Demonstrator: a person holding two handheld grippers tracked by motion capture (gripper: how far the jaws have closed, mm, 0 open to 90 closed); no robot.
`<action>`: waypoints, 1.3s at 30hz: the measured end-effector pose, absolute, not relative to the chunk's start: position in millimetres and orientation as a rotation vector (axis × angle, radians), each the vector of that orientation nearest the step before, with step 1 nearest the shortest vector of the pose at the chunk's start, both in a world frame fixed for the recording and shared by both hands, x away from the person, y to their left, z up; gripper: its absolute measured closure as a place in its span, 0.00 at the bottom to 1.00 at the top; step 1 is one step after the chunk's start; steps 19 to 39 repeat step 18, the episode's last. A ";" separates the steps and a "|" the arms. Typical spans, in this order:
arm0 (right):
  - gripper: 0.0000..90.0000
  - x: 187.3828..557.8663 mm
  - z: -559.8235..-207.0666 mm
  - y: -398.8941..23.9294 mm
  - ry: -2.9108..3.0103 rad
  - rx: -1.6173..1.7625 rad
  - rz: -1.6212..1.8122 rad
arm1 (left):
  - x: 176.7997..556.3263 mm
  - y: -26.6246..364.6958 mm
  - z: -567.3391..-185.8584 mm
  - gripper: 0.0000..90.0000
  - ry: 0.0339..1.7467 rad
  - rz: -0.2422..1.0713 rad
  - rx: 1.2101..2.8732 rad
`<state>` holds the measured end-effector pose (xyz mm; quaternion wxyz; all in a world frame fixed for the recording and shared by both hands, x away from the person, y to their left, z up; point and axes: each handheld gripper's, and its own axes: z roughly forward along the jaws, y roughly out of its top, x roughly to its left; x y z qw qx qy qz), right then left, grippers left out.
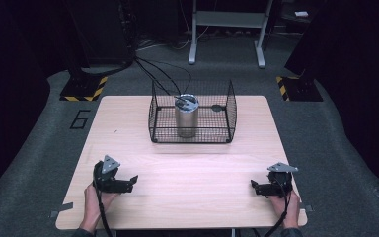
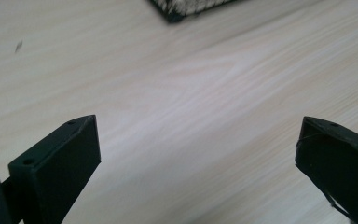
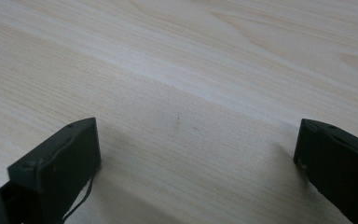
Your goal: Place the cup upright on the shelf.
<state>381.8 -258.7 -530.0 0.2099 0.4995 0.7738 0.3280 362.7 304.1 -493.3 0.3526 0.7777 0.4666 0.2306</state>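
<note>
High view: a "6" (image 1: 79, 119) marks the floor; left tongs (image 1: 132, 180) and right tongs (image 1: 254, 186) rest released, grasping nothing.

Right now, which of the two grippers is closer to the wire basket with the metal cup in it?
The left gripper. It sits nearer the table's middle, toward the wire basket, while the right gripper rests out by the table's right front corner.

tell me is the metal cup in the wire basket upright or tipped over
Upright. The metal cup stands on its base inside the wire basket, its sides vertical and its top facing up.
</note>
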 end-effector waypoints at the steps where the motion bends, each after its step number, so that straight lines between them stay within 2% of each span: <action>1: 0.00 381.8 -530.0 -258.7 2.152 1.389 0.912 | 361.9 307.9 -498.7 0.00 1.222 0.604 2.016; 5: 0.00 381.8 -530.0 -258.7 2.151 1.389 0.912 | 359.3 319.6 -517.3 0.00 1.303 0.612 2.009; 10: 0.00 381.8 -530.0 -258.7 2.152 1.389 0.912 | 357.1 324.3 -532.1 0.00 1.325 0.637 2.004; 16: 0.00 381.7 -530.0 -258.6 2.151 1.390 0.908 | 359.7 327.8 -532.0 0.00 1.343 0.579 2.005; 39: 0.00 381.7 -530.0 -258.5 2.150 1.393 0.908 | 359.7 327.9 -532.1 0.00 1.340 0.580 2.005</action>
